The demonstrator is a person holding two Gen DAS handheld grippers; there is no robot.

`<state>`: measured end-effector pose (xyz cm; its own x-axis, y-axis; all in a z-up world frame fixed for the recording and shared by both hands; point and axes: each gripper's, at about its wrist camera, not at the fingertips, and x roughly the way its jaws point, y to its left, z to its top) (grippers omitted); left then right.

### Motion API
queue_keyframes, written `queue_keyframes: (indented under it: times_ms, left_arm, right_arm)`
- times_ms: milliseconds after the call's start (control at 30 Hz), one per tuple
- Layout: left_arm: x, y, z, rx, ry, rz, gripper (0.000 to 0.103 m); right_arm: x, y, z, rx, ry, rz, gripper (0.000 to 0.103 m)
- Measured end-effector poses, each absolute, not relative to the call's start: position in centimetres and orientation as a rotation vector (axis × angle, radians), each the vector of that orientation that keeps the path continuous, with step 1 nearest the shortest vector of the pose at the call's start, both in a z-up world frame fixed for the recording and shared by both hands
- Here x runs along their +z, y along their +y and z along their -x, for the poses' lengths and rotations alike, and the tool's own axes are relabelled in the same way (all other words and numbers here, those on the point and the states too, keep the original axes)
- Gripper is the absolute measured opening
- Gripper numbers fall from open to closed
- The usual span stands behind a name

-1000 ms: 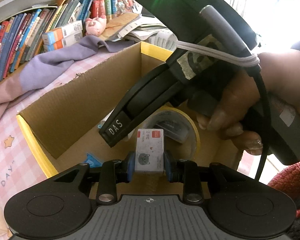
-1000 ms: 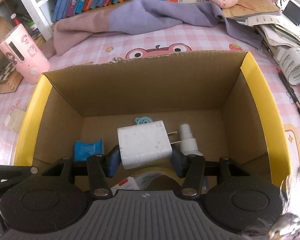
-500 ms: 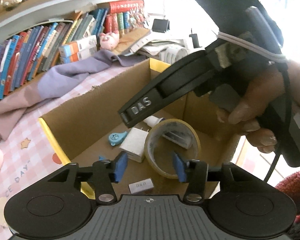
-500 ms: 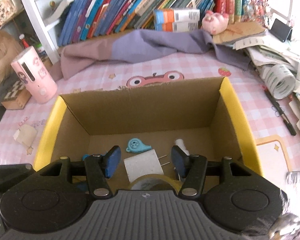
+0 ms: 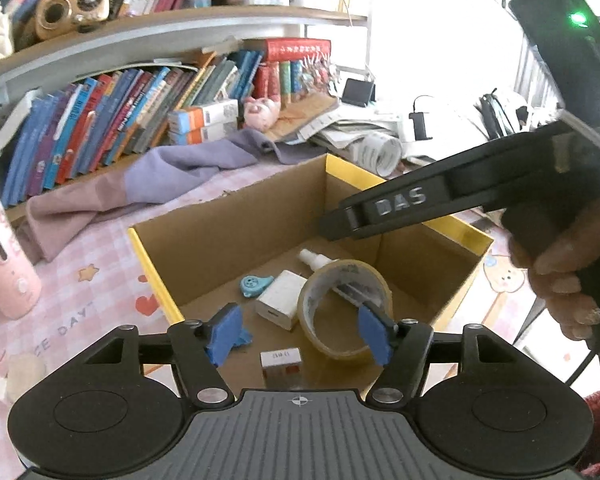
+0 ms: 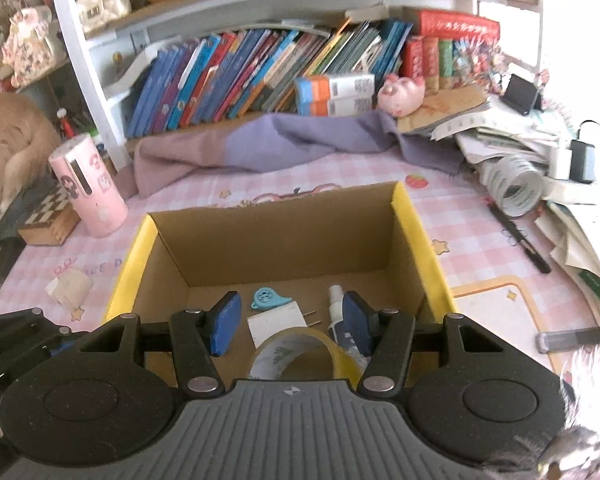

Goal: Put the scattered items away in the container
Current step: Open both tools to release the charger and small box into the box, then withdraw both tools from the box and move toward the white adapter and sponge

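Note:
A cardboard box (image 5: 152, 276) with yellow rims holds a tape roll (image 5: 344, 308), a white charger (image 5: 280, 300), a light-blue whistle-shaped piece (image 5: 256, 283), a white spray bottle (image 5: 314, 258) and a small printed box (image 5: 281, 362). My left gripper (image 5: 299, 334) hovers above the box's near side, its jaws opening with nothing pressed between the blue pads. My right gripper (image 6: 291, 324) is open over the same box (image 6: 420, 248), and the charger (image 6: 276, 322) and tape roll (image 6: 296, 350) lie below it, untouched. A hand holding the right gripper's handle fills the right of the left wrist view.
A pink cylinder (image 6: 88, 188) and a chessboard box (image 6: 48, 220) stand left of the box. Purple cloth (image 6: 284, 144) lies behind it below a bookshelf. At the right are a black pen (image 6: 518, 240), a white roll (image 6: 512, 184), paper stacks and a silver stick (image 6: 568, 338).
The left gripper let go of the small printed box, the right one of the white charger; both items now lie in the box. Both grippers rose and drew back, jaws wider.

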<state>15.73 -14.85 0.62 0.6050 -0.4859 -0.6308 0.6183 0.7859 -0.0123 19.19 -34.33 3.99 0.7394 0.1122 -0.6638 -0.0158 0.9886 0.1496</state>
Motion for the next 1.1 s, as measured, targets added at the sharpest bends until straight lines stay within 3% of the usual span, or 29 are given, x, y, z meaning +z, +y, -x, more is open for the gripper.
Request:
queue_keyframes:
  times_ms: [400,1100]
  left_arm:
    - [1.7,-13.9,-10.0,-0.546,0.602,-0.182,0.071]
    - [1.5,-11.2,-1.8,-0.418,0.621,-0.162,0.083]
  right_arm:
    - [5.7,-34.6,-11.2,0.062,0.614,-0.096,0.054]
    - [3.3,-32.9,-1.9,0.054,0.604,-0.087,0.060]
